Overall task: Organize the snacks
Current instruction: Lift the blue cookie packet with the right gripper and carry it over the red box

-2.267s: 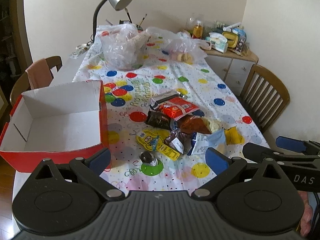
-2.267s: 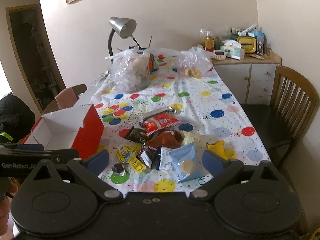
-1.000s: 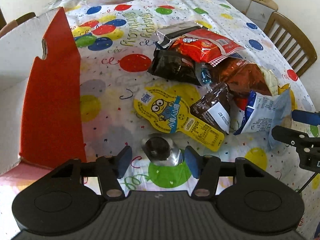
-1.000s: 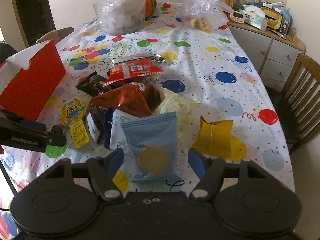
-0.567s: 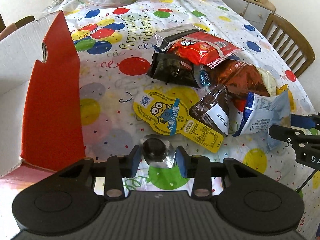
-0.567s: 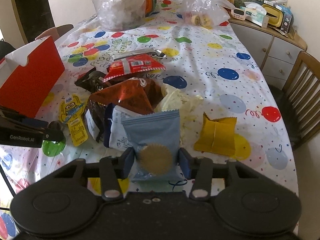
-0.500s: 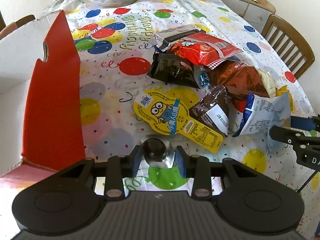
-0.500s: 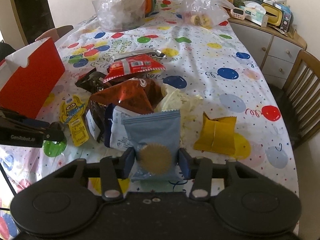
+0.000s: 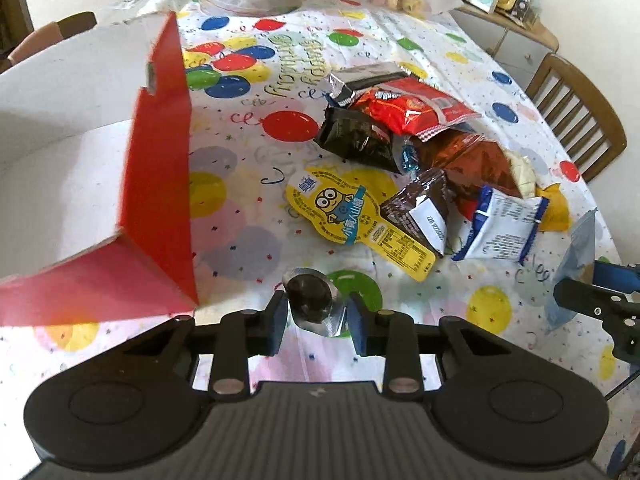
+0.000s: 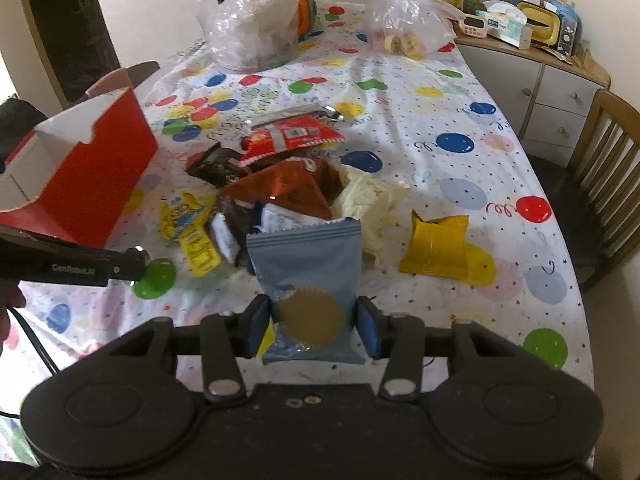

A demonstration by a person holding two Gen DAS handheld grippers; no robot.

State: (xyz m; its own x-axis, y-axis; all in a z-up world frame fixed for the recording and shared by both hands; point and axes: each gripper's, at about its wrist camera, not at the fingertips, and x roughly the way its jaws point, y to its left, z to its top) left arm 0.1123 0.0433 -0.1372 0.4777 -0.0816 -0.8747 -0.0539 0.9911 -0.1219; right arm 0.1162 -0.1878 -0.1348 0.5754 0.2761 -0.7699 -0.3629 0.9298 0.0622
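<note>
Spanning left to right: red box, white inside, cardboard, cut off at the frame edge, interior empty where visible. Left hand-held gripper, clamped on a small dark round sweet in crinkled foil, held above the surface; contents indistinct. Loose glossy packets heaped mid-surface, overlapping, several labels hidden. Right hand-held gripper, clamped on a matte blue pouch with a scalloped gold disc; left view shows only its edge. Yellow folded wrapper, clear only in the right view.
</note>
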